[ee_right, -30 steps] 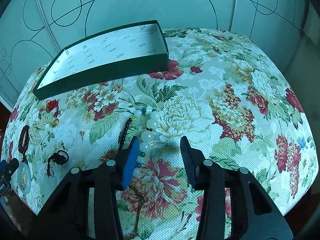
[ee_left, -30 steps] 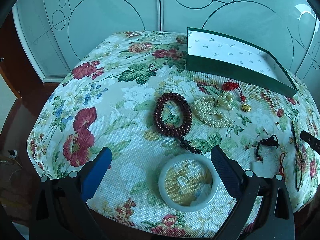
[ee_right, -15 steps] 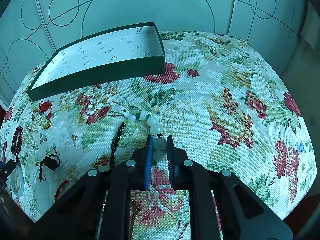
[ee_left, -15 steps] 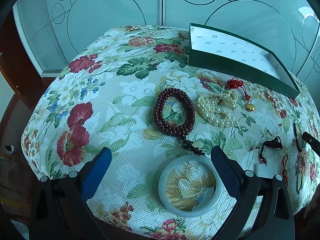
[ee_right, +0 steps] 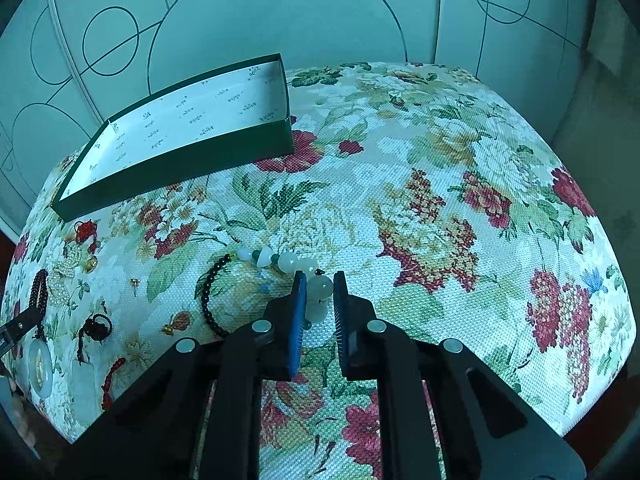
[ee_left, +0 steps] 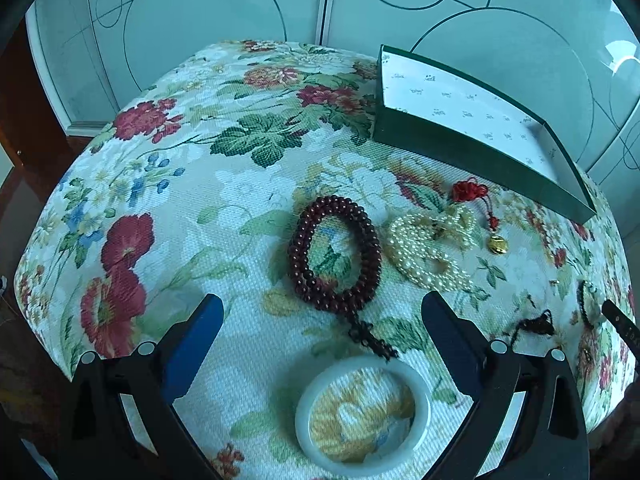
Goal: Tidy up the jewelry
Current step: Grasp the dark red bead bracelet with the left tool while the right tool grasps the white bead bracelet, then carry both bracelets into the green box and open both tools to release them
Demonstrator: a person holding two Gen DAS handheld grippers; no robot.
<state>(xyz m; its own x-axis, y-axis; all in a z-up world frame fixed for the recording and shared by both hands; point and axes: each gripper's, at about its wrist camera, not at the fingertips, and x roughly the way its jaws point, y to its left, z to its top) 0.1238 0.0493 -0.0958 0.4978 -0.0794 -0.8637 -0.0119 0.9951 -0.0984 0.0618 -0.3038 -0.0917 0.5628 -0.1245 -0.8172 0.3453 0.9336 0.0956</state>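
A woven cloth printed with red, yellow and blue flowers and green leaves [ee_left: 248, 184] covers the whole rounded work surface, which fills the middle of both views. Behind it, across the top of each frame, stand pale frosted panels [ee_right: 280, 12] drawn with thin dark circles and arcs, split by light vertical frames. Dark reddish wood [ee_left: 28, 128] shows at the left edge of the left wrist view.

The shallow dark green box with a white printed lining [ee_right: 188, 128] sits open on the cloth in the upper left of the right wrist view.

The right gripper [ee_right: 319, 280], low centre in its view, has its blue-padded fingers pressed together on a string of pale jade-like round beads with small green spacers [ee_right: 288, 262] that trails up and left across the cloth to a strand of small black beads [ee_right: 208, 288].

The left gripper [ee_left: 320, 312] has its fingers spread wide apart, holding nothing. Between them at bottom centre lies a pale white-green stone bangle [ee_left: 364, 412], flat on the cloth. Just above it lies a coiled dark red wooden bead bracelet [ee_left: 336, 256], and to its right a heap of cream pearl strands [ee_left: 428, 248] beside a red knotted cord with a gold charm [ee_left: 480, 208].
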